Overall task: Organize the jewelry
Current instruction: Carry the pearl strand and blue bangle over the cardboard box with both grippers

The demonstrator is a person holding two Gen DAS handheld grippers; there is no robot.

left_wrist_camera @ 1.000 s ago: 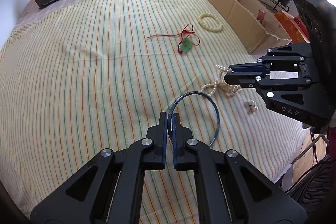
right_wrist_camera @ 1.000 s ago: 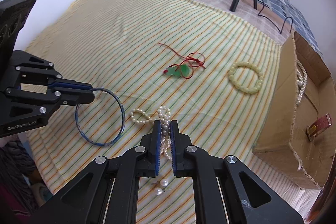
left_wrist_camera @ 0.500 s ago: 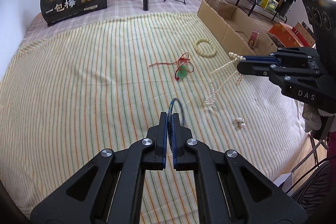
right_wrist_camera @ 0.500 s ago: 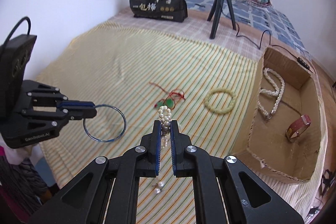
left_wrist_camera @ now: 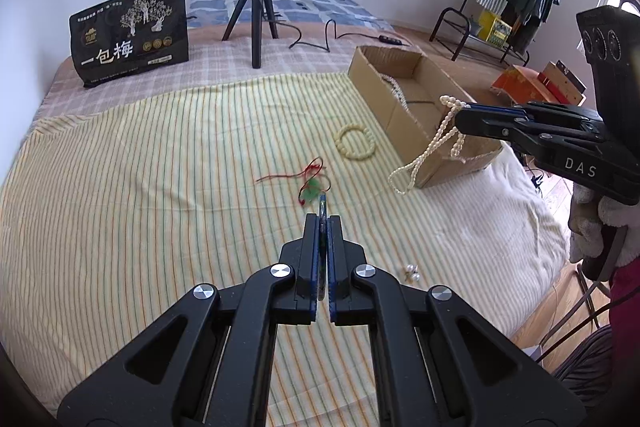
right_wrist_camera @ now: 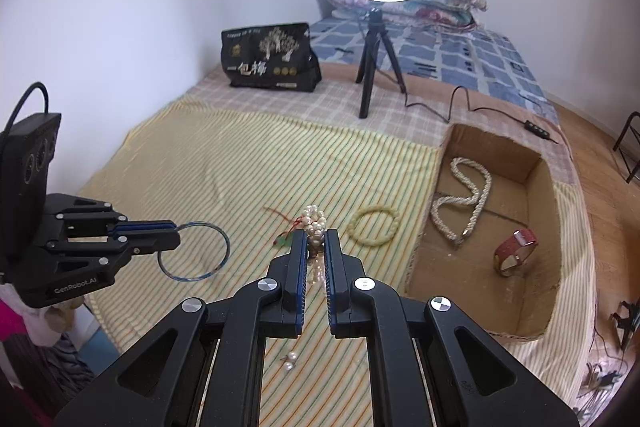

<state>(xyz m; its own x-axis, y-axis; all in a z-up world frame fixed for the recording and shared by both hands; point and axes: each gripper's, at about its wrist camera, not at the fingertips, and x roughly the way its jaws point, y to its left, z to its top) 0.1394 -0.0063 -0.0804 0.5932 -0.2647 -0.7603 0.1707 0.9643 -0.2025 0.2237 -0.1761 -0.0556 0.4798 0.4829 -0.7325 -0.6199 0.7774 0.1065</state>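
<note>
The left gripper (left_wrist_camera: 322,223) is pressed nearly together on a thin blue bangle (right_wrist_camera: 194,251), which the left wrist view shows edge-on between the pads and the right wrist view shows as a full ring lifted above the striped bed cover (left_wrist_camera: 160,187). The right gripper (right_wrist_camera: 316,239) is clamped on a pearl necklace (left_wrist_camera: 430,147); the beads bunch at its tips and the rest hangs in loose loops in front of the cardboard box (left_wrist_camera: 436,99), at 2 o'clock in the left wrist view. Inside the box lie a twisted white rope necklace (right_wrist_camera: 464,203) and a red leather strap (right_wrist_camera: 514,251). On the cover, a pale yellow bead bracelet (left_wrist_camera: 356,143) lies just beside the box at about 1 o'clock, a red cord with a green pendant (left_wrist_camera: 312,183) at 12 o'clock just past the left gripper, and a pair of small pearl earrings (left_wrist_camera: 412,270) at 4 o'clock.
</note>
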